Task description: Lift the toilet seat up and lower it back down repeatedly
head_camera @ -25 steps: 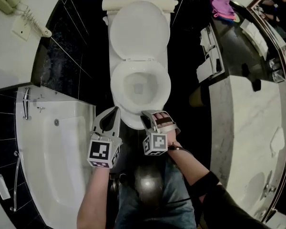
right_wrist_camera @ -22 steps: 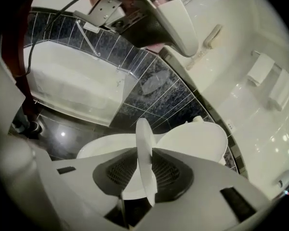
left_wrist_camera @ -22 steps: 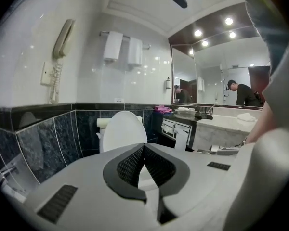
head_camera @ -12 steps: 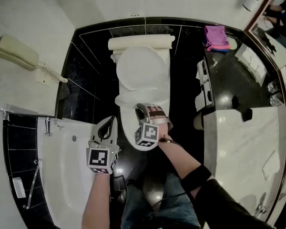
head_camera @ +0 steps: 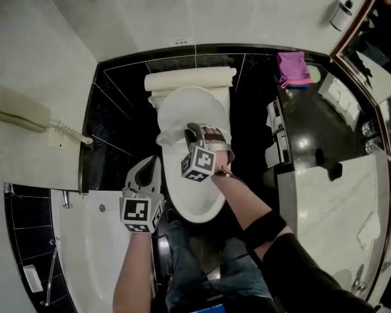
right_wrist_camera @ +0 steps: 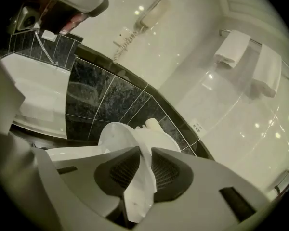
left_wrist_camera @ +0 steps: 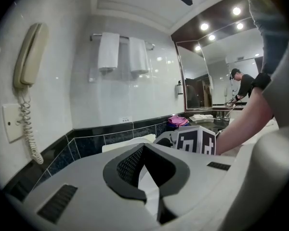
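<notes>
Far left, wall phone (head_camera: 18, 108) w/ coiled cord; near left, white bathtub (head_camera: 85, 253). My left gripper (head_camera: 158, 162) hangs btwn the tub and the toilet bowl (head_camera: 195, 204), jaws clenched tip to tip, nothing btwn them. Centre: the toilet seat (right_wrist_camera: 119, 136) is tilted up off the bowl, front rim raised, short of the lid (head_camera: 192, 106), which stands upright vs the tank (head_camera: 189, 80) at the far wall. My right gripper (head_camera: 195, 130) grasps the seat's front rim, one pad each side of it; its jaws have just been closing on it. Right: dark table (head_camera: 306, 116) w/ a pink cloth (head_camera: 293, 67) at its far end, mirror (head_camera: 378, 38) beyond.
</notes>
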Demonstrator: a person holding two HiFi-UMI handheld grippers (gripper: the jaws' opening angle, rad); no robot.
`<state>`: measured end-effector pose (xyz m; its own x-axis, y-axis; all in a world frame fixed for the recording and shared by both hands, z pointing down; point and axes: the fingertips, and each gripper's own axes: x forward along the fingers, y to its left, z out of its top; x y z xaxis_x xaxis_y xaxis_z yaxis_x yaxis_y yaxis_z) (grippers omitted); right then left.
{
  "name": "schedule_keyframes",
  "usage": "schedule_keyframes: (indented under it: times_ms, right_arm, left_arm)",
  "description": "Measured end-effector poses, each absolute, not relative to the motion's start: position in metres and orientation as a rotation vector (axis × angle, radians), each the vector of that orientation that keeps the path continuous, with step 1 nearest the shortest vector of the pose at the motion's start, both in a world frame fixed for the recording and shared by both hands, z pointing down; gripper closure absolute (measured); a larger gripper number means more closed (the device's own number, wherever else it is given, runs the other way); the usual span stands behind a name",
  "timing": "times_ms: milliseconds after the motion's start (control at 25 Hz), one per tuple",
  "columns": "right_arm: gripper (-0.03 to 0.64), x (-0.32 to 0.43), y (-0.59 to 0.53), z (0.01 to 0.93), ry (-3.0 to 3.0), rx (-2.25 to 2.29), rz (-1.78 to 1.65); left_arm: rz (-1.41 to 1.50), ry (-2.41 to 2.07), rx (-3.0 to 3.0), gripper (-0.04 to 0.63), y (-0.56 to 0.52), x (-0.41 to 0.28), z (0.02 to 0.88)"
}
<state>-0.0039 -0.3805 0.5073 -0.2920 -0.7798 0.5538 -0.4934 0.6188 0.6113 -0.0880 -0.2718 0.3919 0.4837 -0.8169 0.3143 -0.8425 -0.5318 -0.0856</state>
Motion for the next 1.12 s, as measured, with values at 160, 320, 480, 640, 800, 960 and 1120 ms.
schedule_keyframes:
  times_ms: [160, 320, 480, 640, 800, 960, 1120]
  right_arm:
    - [0.529, 0.002, -0.422, 0.506, -1.945, 1.054, -0.338]
    - [0.531, 0.01, -0.459, 0.507, -1.93, 1.103, -0.314]
    - [0.531, 0.015, -0.495, 0.512, -1.915, 1.132, -0.287]
    - [0.531, 0.018, -0.521, 0.515, -1.907, 1.146, -0.278]
    - [0.531, 0.021, -0.533, 0.52, -1.899, 1.146, -0.264]
    - [0.529, 0.022, -0.541, 0.521, -1.892, 1.137, -0.259]
    - [0.529, 0.021, -0.541, 0.521, -1.889, 1.131, -0.283]
  left_arm:
    - [0.505, -1.384, 2.652, 0.594, -0.311, -0.082, 0.4]
    - [0.509, -1.327, 2.677, 0.594, -0.347, -0.082, 0.401]
    - [0.505, -1.288, 2.691, 0.594, -0.377, -0.084, 0.403]
    - [0.493, -1.275, 2.693, 0.594, -0.4, -0.085, 0.408]
    - [0.491, -1.261, 2.693, 0.594, -0.408, -0.086, 0.412]
    - [0.49, -1.261, 2.689, 0.594, -0.409, -0.088, 0.415]
    - [0.495, -1.267, 2.677, 0.594, -0.407, -0.092, 0.419]
